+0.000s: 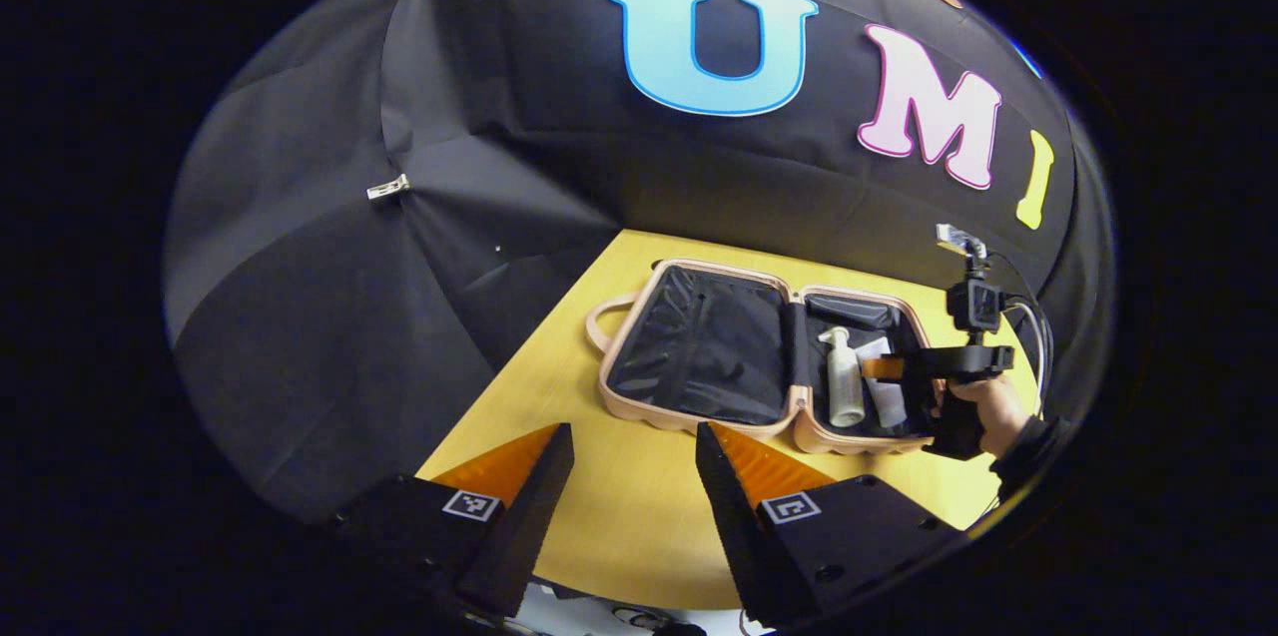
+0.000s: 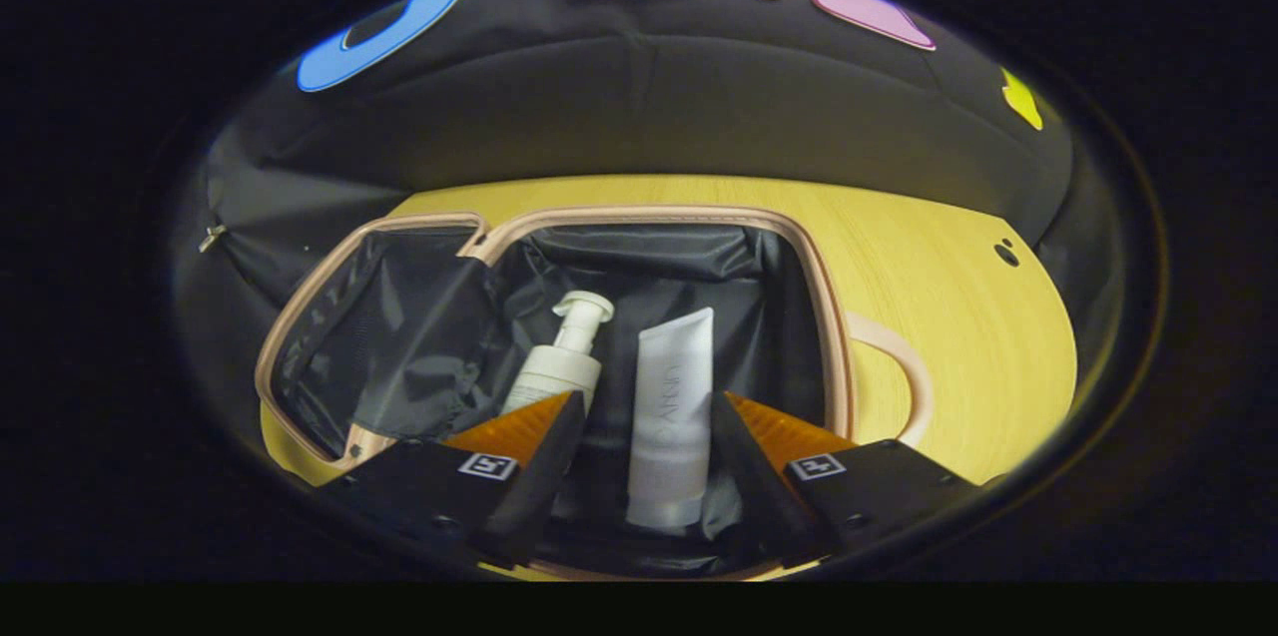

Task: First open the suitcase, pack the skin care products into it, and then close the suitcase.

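The pink suitcase [image 1: 699, 421] lies open flat on the yellow table [image 1: 619, 516], both halves lined in black. In its right half lie a white pump bottle [image 1: 844, 381] and a white tube [image 1: 884, 396], side by side. My left gripper [image 1: 634, 446] hovers open over the table's near edge, short of the case. A hand [image 1: 998, 411] holds my right gripper [image 1: 884, 366] over the right half. In the right gripper view, my right gripper [image 2: 644, 416] is open, its fingers straddling the tube [image 2: 674, 396] without pressing on it. The pump bottle [image 2: 559, 371] lies just left of it, inside the suitcase [image 2: 649, 214].
The suitcase's handle [image 2: 914, 376] sticks out onto the table [image 2: 949, 297] on the right of the right gripper view. The other handle [image 1: 599, 321] is at the far left of the case. The black cloth wall stands close behind the table.
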Motion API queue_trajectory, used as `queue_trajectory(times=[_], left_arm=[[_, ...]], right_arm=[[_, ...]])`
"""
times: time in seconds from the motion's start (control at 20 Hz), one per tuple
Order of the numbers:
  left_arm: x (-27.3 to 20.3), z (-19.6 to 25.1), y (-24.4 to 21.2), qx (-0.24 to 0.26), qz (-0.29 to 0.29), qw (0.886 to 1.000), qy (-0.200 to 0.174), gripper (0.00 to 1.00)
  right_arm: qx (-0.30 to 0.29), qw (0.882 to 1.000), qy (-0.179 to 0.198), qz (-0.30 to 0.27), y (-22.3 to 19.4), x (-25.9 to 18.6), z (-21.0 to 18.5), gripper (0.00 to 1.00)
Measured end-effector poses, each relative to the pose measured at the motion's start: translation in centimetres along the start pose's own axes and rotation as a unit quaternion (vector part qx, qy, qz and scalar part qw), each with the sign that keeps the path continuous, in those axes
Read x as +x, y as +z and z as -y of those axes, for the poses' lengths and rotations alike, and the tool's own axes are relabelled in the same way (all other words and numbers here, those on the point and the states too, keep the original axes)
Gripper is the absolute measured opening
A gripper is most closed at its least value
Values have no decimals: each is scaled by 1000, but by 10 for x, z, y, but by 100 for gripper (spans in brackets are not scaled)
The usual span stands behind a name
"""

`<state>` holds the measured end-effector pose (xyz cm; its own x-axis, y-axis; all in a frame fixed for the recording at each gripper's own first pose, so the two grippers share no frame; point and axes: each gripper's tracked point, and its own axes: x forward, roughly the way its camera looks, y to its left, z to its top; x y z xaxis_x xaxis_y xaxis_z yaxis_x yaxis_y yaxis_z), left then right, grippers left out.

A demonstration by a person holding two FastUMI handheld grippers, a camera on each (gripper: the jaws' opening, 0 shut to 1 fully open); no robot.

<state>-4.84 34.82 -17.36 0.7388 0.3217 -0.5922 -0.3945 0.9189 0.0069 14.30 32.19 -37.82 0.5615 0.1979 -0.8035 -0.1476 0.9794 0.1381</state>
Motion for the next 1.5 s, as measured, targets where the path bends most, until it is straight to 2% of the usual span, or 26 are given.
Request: queue_trajectory(times=[0.1, 0.25, 0.35, 0.5, 0.65, 0.75, 0.8, 0.85, 1.0, 1.15, 1.3, 1.35, 1.4, 1.45, 1.5], left_arm=[[26, -7, 15, -9, 26, 999, -16, 80], [81, -41, 41, 4, 63, 998, 4, 81], [118, -42, 62, 4, 85, 996, -11, 81], [175, -42, 84, 7, 90, 995, -46, 81], [227, -46, 83, 3, 48, 997, -54, 81], [256, -45, 77, 6, 23, 998, -61, 81], [269, -47, 74, 10, 12, 998, -58, 72], [281, -51, 70, 14, 3, 998, -54, 79], [307, -46, 56, 13, -33, 995, -93, 78], [323, -52, 42, 53, -73, 990, -109, 78], [333, -51, 26, 101, -116, 982, -109, 74], [337, -50, 20, 114, -129, 979, -113, 80], [338, -44, 19, 117, -130, 977, -123, 62], [338, -43, 21, 120, -128, 977, -124, 57], [340, -46, 19, 128, -134, 975, -120, 46]], right_arm=[[-8, 999, 17, 37, 14, -22, -10, 96], [-31, 990, 33, 132, 54, -63, -12, 98], [-50, 980, 35, 189, 78, -93, -8, 97], [-54, 968, 43, 240, 100, -134, 6, 97], [-43, 957, 25, 286, 120, -168, 34, 96], [-58, 944, 1, 324, 130, -184, 55, 96], [-76, 938, -17, 339, 136, -190, 68, 97], [-89, 933, -33, 348, 138, -196, 79, 96], [-95, 920, -62, 374, 146, -219, 104, 96], [-103, 905, -98, 401, 153, -240, 132, 96], [-101, 904, -109, 400, 149, -241, 144, 96], [-101, 905, -111, 398, 146, -240, 147, 96], [-104, 904, -117, 399, 143, -240, 150, 96], [-105, 903, -120, 399, 142, -240, 151, 96], [-105, 903, -119, 399, 139, -241, 150, 96]])
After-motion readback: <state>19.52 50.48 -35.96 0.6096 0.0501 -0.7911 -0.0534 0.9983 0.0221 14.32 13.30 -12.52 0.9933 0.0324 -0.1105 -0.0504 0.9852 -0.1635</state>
